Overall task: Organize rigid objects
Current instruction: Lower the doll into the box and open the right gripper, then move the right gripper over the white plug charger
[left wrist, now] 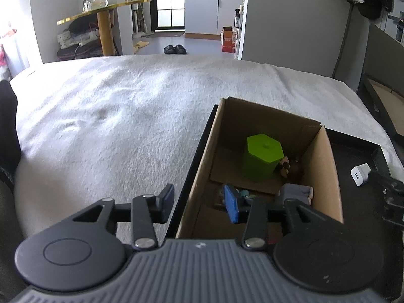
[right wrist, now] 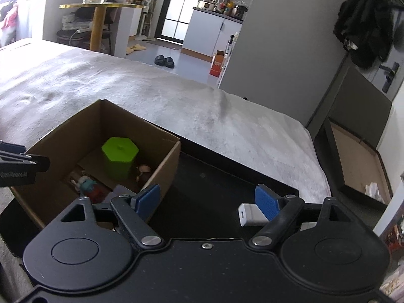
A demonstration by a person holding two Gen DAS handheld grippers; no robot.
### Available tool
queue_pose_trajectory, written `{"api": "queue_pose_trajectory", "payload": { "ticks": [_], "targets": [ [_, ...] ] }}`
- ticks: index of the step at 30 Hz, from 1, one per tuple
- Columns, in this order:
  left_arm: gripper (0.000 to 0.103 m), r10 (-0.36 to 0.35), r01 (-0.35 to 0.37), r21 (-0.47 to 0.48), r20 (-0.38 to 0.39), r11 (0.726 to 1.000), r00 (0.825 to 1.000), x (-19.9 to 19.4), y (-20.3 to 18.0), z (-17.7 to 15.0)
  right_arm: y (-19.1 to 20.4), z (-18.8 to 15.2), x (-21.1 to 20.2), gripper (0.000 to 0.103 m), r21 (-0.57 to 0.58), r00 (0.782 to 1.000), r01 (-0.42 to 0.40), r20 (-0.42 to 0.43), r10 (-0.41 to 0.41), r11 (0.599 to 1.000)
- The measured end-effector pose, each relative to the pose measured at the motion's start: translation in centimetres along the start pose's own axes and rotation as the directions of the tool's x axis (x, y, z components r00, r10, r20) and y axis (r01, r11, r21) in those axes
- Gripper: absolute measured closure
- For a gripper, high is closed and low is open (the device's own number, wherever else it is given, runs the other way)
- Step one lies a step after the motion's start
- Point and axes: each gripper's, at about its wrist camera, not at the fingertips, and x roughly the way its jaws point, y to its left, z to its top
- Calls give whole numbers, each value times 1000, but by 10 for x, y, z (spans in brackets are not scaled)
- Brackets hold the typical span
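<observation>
An open cardboard box (left wrist: pixel 325 161) (right wrist: pixel 166 169) stands on a black tray (left wrist: pixel 353 151) (right wrist: pixel 202 176) on the bed. Inside are a green hexagonal container (left wrist: pixel 261 156) (right wrist: pixel 118 156), a small brown figurine (left wrist: pixel 289 168) (right wrist: pixel 142 173), a toy figure (right wrist: pixel 85 185) and a grey item (left wrist: pixel 295 192). A white charger plug (left wrist: pixel 359 174) (right wrist: pixel 252 217) lies on the tray right of the box. My left gripper (left wrist: pixel 200 203) is open and empty, straddling the box's left wall. My right gripper (right wrist: pixel 208 203) is open and empty over the tray, its right finger beside the plug.
The bed carries a white blanket (left wrist: pixel 113 116) (right wrist: pixel 202 106). A flat cardboard-lined tray (right wrist: pixel 358 161) lies on the floor to the right. A side table with glass jars (left wrist: pixel 101 10) stands beyond the bed. The left gripper's body (right wrist: pixel 17 166) shows at the right view's left edge.
</observation>
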Motion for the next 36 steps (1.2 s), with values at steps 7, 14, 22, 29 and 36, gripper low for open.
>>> {"api": "queue_pose_trajectory", "payload": {
  "ticks": [7, 14, 22, 29, 36],
  "targets": [
    [54, 12, -12, 15, -7, 1000, 1000, 0, -9, 5, -17, -9, -1, 5, 53, 999, -41, 5, 41, 998],
    [30, 62, -63, 58, 7, 996, 998, -4, -20, 9, -33, -17, 4, 0, 121, 997, -77, 9, 76, 990],
    [23, 100, -98, 80, -25, 992, 995, 1, -27, 9, -50, -32, 19, 0, 185, 994, -108, 8, 109, 977],
    [14, 165, -159, 82, -66, 984, 984, 10, -29, 10, -64, -47, 41, 0, 240, 992, -115, -12, 122, 964],
    [8, 201, -192, 108, -84, 976, 976, 19, -36, 11, -79, -57, 64, 0, 273, 993, -106, -12, 114, 956]
  ]
}}
